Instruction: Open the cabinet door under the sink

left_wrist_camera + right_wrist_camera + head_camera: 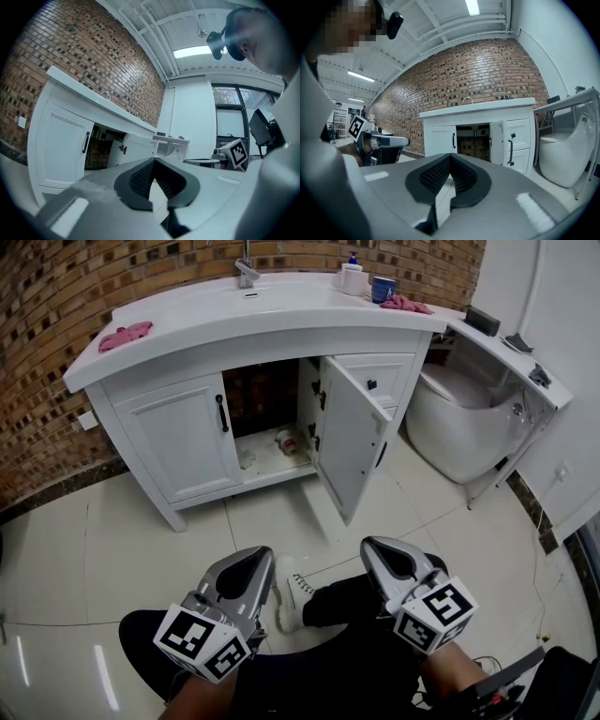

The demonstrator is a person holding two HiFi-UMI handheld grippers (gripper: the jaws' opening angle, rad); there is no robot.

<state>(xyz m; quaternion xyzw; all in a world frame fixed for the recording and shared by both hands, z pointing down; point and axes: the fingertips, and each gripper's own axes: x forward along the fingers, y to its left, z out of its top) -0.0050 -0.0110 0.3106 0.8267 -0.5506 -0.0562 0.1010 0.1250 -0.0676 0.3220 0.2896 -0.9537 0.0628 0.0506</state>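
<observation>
Across the upper half of the head view: a white vanity (281, 329) set against a brick wall (56, 296), faucet (247, 273) at top centre. On the counter, a pink cloth (125, 335) at the left end, a blue cup (382, 289) and a second pink cloth (406, 305) toward the upper right. Below the basin, 2 doors. Left door (178, 442) shut flat, black handle upright along its inner edge. Right cabinet door (349, 442) swung wide open, standing out toward the lower right of the frame and baring a dark opening. Low inside that opening, a small container (289, 440), too small to identify. To the right of the vanity, a white toilet (459, 423). At lower left of the frame, left gripper (258, 557), claw pinched fully together with nothing between the pads, aimed at the vanity yet well apart from it over the pale floor tiles (112, 549). At lower right, right gripper (375, 546), claw likewise closed tip to tip and empty, also far short of the open door. Between the 2 grippers, a white shoe (292, 594).
</observation>
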